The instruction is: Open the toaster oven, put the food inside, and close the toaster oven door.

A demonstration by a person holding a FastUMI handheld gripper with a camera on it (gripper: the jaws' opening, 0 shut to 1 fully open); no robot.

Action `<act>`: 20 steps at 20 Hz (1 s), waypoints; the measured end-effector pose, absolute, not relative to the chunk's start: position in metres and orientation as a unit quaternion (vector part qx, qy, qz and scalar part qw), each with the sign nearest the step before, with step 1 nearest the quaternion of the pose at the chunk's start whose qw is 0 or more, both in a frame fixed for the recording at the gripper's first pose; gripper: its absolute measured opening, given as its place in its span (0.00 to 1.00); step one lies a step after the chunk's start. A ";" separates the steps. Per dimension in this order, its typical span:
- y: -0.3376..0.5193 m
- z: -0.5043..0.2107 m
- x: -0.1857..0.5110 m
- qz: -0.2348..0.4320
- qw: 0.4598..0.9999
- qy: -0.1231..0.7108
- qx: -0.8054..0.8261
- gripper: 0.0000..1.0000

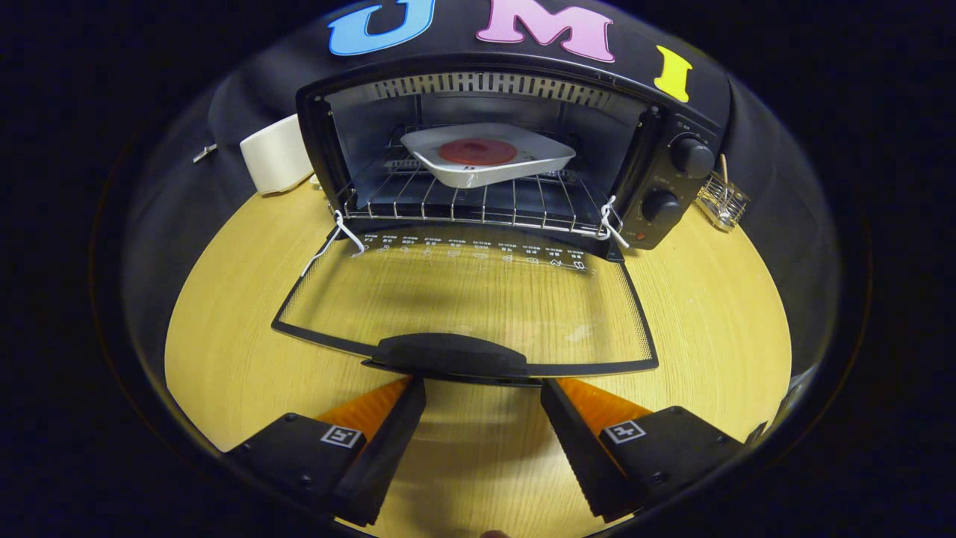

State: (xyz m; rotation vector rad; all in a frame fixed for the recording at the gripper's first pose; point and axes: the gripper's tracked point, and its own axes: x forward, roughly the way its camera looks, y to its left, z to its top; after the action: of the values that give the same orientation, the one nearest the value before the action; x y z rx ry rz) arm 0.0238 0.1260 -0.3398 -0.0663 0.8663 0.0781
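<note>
Upper left, one cream mug (275, 153). Centre, one toaster oven (515, 149), its glass door (467, 299) folded down; inside, one white dish (489, 161) with one red patty (477, 151). Two knobs (691, 157); one wire basket (721, 200). Gripper (483, 392) spread wide, empty, fingertips beneath the door handle (448, 353).

Light wood surface (246, 351), round edge. Cream cylindrical container (276, 155) sits at the back left against the black cloth wall (777, 187). Small wire basket (721, 200) back right, thin stick upright in it.
</note>
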 end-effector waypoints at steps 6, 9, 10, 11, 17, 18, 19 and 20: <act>0.127 -0.318 0.019 0.045 0.915 0.398 -0.045 1.00; 0.128 -0.284 0.018 0.082 0.933 0.344 -0.064 1.00; 0.128 -0.272 0.019 0.090 0.938 0.327 -0.066 1.00; 0.128 -0.261 0.021 0.095 0.943 0.312 -0.066 1.00; 0.124 -0.192 0.051 0.091 0.964 0.240 -0.065 1.00; 0.122 -0.183 0.057 0.087 0.966 0.232 -0.068 1.00; 0.123 -0.171 0.060 0.087 0.970 0.219 -0.067 1.00; 0.122 -0.158 0.063 0.087 0.973 0.205 -0.063 0.99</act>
State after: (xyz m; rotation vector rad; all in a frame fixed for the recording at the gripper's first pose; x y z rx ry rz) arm 0.0628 0.1216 -0.1583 -0.1276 0.4134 0.1753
